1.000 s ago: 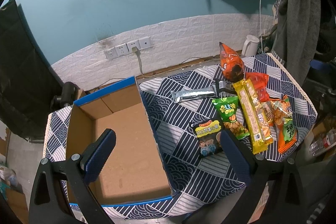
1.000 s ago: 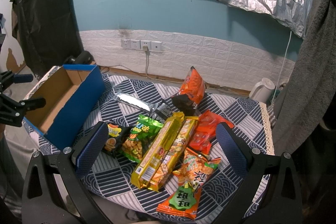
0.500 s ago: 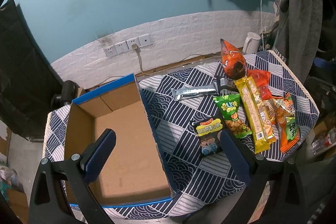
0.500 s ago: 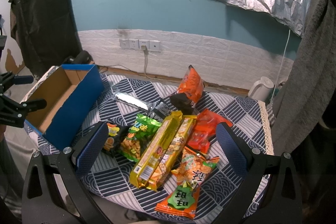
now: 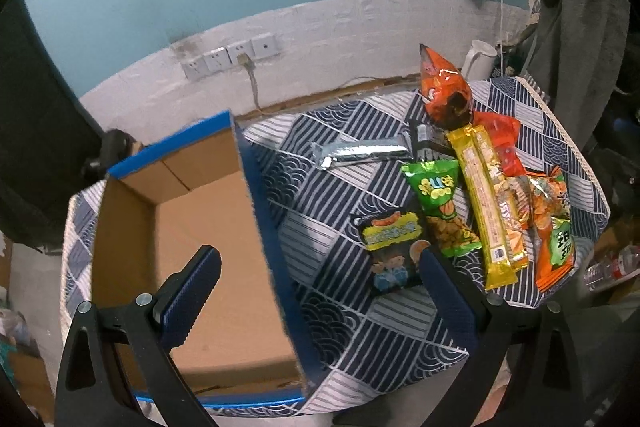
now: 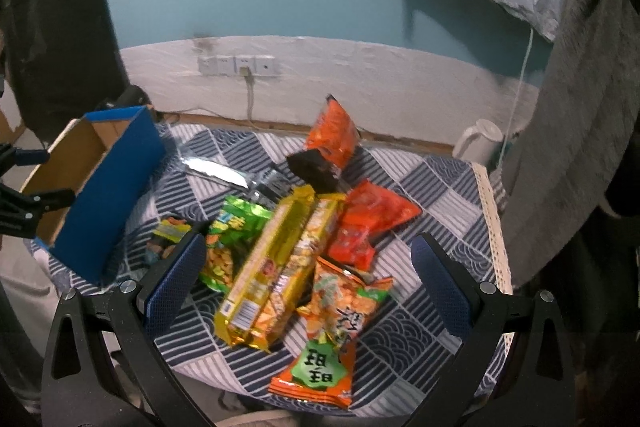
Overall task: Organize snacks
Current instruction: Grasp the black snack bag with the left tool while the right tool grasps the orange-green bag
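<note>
Teal paint covered the wall above a band of white brick-pattern panelling, and below it stood a small table under a navy-and-white patterned cloth (image 5: 340, 251). At the left end sat an open cardboard box with blue outer walls (image 5: 208, 227), its floor bare, which I took to be where the snacks were meant to go. All the packets lay heaped toward the right: a black packet with a sausage picture (image 5: 390, 247) nearest the box, a green peanut bag (image 5: 438, 207) beside it, two long yellow biscuit sleeves (image 6: 280, 259) side by side, a silver foil bar (image 5: 360, 153) farther back, a tall orange crisp bag (image 6: 330, 143) propped up at the far side, a flat red pouch (image 6: 368, 223), and an orange-and-green bag (image 6: 332, 339) at the near edge. Nothing had yet been sorted, as far as I could judge. The left gripper (image 5: 316, 287) hung over the box's right wall with its blue-padded fingers spread wide and nothing between them, seemingly waiting by the box. The right gripper (image 6: 308, 279) hovered above the pile, likewise spread and empty, its gap framing the yellow sleeves and the near orange bag, so one of those looked the likeliest first pick. Overlapping, slippery wrappers might drag a neighbour along.
</note>
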The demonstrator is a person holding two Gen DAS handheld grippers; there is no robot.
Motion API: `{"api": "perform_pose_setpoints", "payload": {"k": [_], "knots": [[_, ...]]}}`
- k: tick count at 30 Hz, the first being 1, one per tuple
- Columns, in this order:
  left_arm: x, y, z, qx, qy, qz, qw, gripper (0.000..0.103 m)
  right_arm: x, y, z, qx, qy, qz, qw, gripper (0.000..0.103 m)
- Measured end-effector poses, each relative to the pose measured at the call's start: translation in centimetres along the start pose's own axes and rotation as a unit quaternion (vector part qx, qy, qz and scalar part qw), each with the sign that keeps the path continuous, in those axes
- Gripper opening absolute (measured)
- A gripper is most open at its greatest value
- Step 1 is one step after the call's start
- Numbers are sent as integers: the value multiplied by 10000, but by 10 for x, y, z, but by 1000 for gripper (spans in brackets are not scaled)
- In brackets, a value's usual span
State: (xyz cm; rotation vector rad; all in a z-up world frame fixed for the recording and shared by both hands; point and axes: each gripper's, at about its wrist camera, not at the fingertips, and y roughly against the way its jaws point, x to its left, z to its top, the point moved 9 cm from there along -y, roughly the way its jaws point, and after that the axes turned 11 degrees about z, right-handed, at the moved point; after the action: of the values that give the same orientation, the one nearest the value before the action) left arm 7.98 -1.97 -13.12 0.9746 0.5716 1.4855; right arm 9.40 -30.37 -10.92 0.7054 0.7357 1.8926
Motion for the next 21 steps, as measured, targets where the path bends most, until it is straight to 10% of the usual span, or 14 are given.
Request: {"api": "perform_pose_setpoints", "payload": {"k": [21], "knots": [[-57, -59, -21, 847, 70, -582, 9947, 100, -61, -75, -103, 1329, -1180, -45, 9841, 100]]}}
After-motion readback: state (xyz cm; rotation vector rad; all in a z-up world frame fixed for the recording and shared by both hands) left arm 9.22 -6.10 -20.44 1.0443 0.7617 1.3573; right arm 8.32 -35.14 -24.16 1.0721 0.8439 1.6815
